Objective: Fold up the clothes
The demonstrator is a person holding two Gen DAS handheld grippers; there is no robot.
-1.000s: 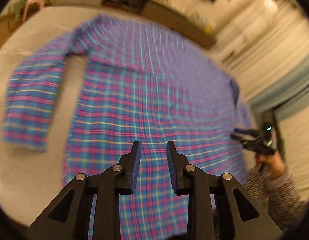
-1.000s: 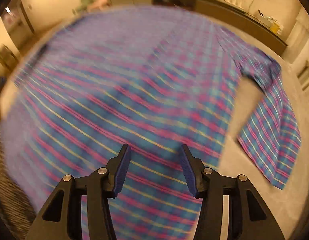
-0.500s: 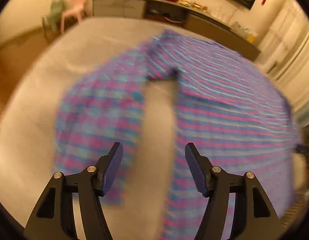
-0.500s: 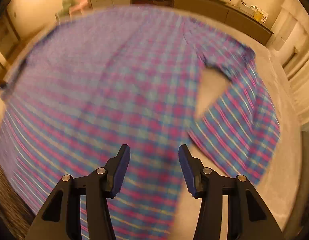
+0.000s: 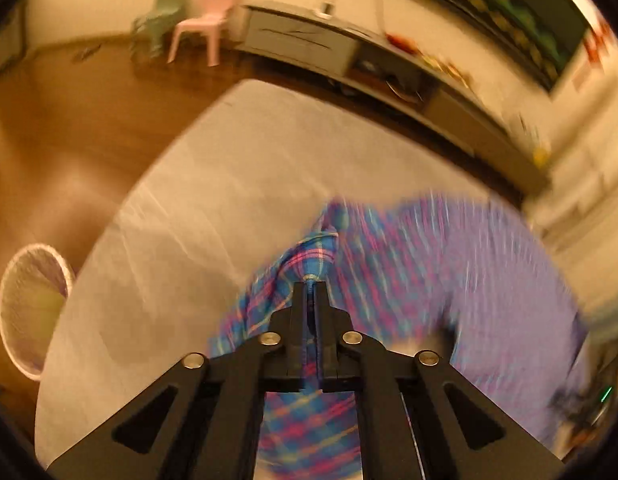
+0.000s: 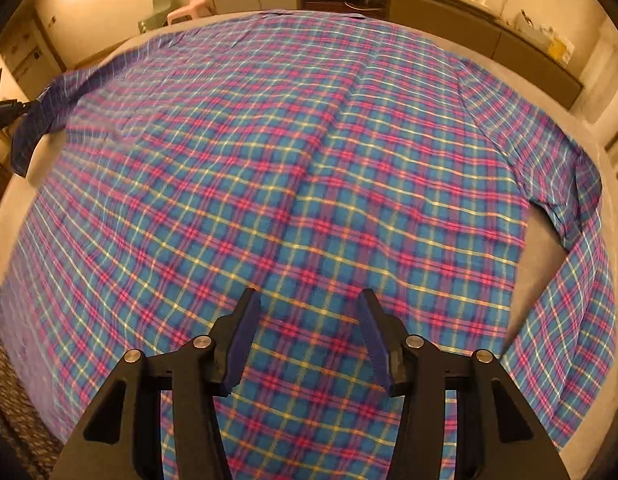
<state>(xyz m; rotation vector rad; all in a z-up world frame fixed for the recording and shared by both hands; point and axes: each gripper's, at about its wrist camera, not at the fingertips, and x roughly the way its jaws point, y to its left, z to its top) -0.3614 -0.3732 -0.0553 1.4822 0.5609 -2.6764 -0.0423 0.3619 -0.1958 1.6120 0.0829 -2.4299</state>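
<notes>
Left claw (image 5: 309, 286): jaws just snapped together, pinching a bunched fold of the plaid sleeve (image 5: 305, 256), cloth squeezed between the pads and trailing down behind the fingers. Ahead and to the right of that claw, blurred, the rest of the shirt (image 5: 469, 280) spread on the grey bed (image 5: 229, 184). Left of the claw, off the bed, a round white fan (image 5: 29, 308) on the wood floor. Far ahead, a pink chair (image 5: 205, 20) beside a green one, then a long low cabinet (image 5: 309, 40) along the wall, and a dark picture (image 5: 489, 4) hung above it, too smeared for any writing to be read.

Right claw (image 6: 309, 336): jaws standing well apart, nothing between the blue pads, hovering over the lower back of the shirt (image 6: 309, 160). Shirt lying flat under and ahead of this claw, filling most of the bed. To the right, the other sleeve (image 6: 569, 300) bent back down alongside the body. Far left, the first sleeve drawn out to a point at the tip of the left claw (image 6: 13, 110). Beyond the shirt, the cabinet with small packets on top; no label legible.
</notes>
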